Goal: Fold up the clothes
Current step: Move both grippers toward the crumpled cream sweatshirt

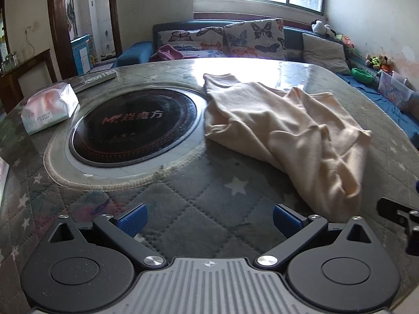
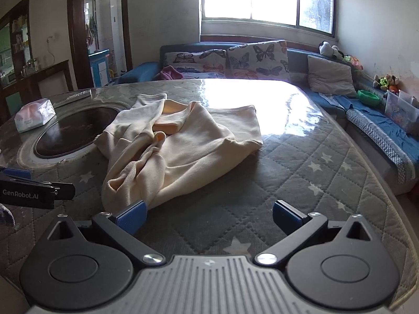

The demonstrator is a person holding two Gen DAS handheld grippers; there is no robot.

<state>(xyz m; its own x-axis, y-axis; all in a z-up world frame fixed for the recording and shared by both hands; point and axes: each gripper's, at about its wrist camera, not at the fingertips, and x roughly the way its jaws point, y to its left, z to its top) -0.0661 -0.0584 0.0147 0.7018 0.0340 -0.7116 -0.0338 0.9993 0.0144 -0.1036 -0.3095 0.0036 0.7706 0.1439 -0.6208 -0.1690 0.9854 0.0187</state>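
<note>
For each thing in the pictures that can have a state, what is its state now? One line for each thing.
Left gripper: jaws open, empty, above the table.
Right gripper: jaws open, empty; left finger close to the garment edge.
Cream garment: crumpled, not folded, lying on the table.
Tissue pack: lying on the table, opening not visible.
Round cooktop: bare; garment edge touches its rim.
Remote: lying flat.

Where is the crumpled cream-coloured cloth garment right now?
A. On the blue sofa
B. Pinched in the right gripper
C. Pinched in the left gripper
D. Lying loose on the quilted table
D: the crumpled cream-coloured cloth garment lies in a heap on the grey quilted star-pattern table cover, while the left gripper and right gripper both stand open and empty.
</note>
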